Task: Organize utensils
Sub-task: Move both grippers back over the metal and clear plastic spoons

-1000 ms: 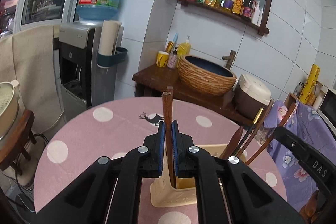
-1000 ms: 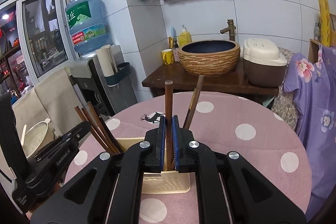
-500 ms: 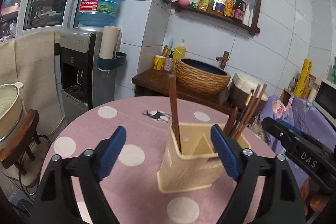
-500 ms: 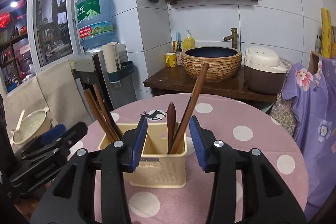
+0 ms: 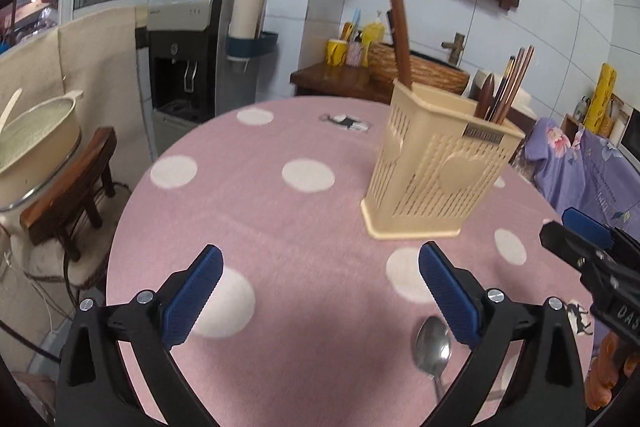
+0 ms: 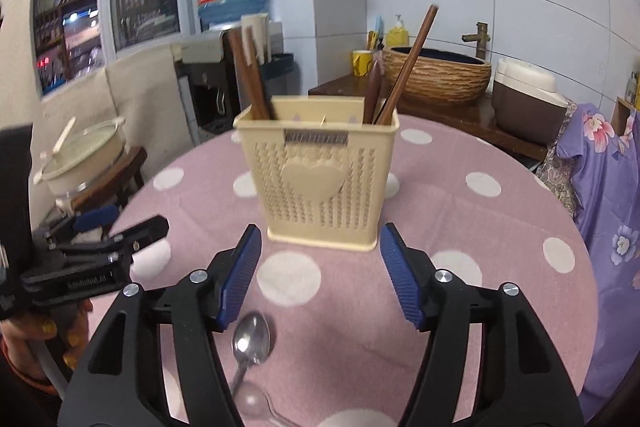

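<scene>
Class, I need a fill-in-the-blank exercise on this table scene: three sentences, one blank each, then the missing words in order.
1. The beige utensil holder stands on a pink tablecloth printed with white ____.
2. The metal utensil lying on the cloth by the right gripper is a ____.
3. Nothing sits between the pads of the left gripper, whose jaws are ____.

Missing words: dots; spoon; opening
</scene>
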`<state>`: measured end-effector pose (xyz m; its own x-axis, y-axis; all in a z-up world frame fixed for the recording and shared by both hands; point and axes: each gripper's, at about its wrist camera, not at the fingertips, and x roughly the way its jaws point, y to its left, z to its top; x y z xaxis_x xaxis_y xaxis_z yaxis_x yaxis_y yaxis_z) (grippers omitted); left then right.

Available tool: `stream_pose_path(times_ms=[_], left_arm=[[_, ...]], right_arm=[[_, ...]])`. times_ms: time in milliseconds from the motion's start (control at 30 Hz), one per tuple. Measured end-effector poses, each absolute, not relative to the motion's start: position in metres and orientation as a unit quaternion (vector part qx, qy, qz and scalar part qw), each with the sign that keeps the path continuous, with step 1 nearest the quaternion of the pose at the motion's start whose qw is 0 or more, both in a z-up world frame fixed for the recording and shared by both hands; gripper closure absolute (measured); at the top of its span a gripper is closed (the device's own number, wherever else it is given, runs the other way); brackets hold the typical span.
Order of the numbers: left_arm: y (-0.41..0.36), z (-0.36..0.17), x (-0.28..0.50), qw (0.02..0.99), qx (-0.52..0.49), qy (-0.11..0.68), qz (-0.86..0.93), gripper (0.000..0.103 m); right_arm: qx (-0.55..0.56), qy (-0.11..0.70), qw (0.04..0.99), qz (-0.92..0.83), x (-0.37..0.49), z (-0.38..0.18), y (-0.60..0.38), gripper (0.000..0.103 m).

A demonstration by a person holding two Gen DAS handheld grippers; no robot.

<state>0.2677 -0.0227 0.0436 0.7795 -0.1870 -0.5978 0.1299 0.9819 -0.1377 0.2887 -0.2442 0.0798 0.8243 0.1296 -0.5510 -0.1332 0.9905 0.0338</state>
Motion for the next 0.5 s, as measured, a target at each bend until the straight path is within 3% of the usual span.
stream_pose_path(times_ms=[500], left_arm=[[0.001,0.019,0.245,0.932,-0.052,0.353,-0.07,0.006]], right_arm=[[-0.04,0.354,0.927,0.116,0.254,0.014,-0.219,0.04]])
